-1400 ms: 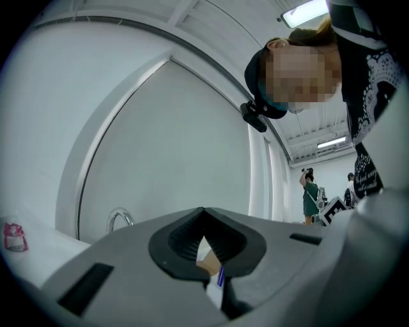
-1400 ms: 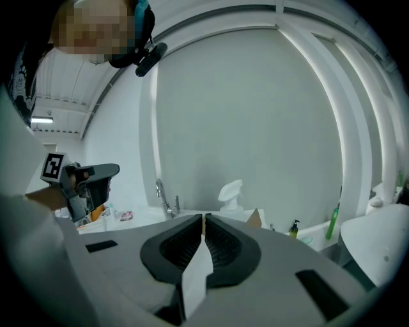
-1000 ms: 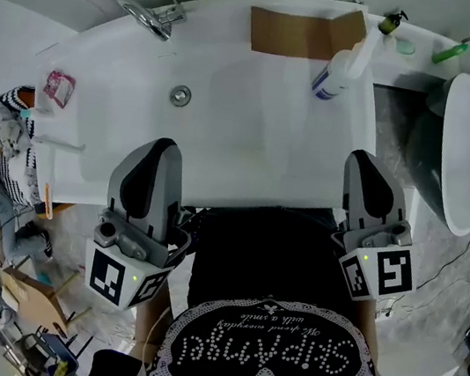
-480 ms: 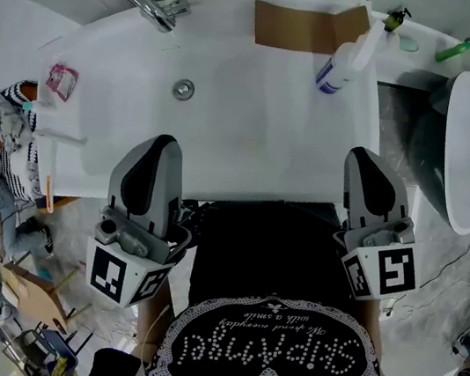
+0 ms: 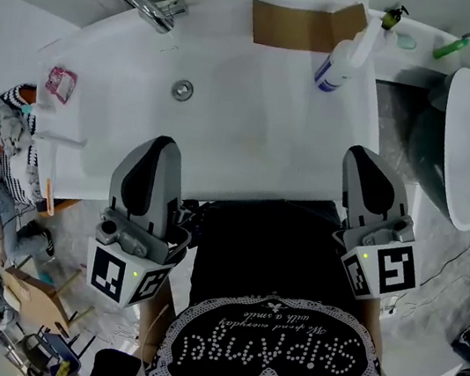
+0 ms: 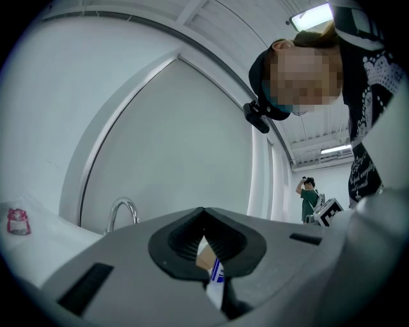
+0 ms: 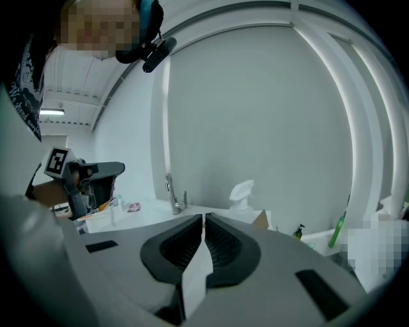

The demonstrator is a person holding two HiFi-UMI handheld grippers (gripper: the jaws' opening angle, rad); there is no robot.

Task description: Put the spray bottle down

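White spray bottle (image 5: 341,59) stands at one o'clock, at the far edge of the bathtub (image 5: 244,131).
Left tool (image 5: 163,146) and right tool (image 5: 367,158) are pressed together, empty; the step looks done, so avoid nudging it.

White bathtub (image 5: 252,141) with faucet (image 5: 153,10); cardboard sheet (image 5: 298,25) on far rim; pink packet (image 5: 59,84) at left.

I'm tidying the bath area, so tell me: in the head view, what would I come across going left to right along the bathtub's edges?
From the left: pink packet → faucet → spray bottle → small dark bottle → green tube.
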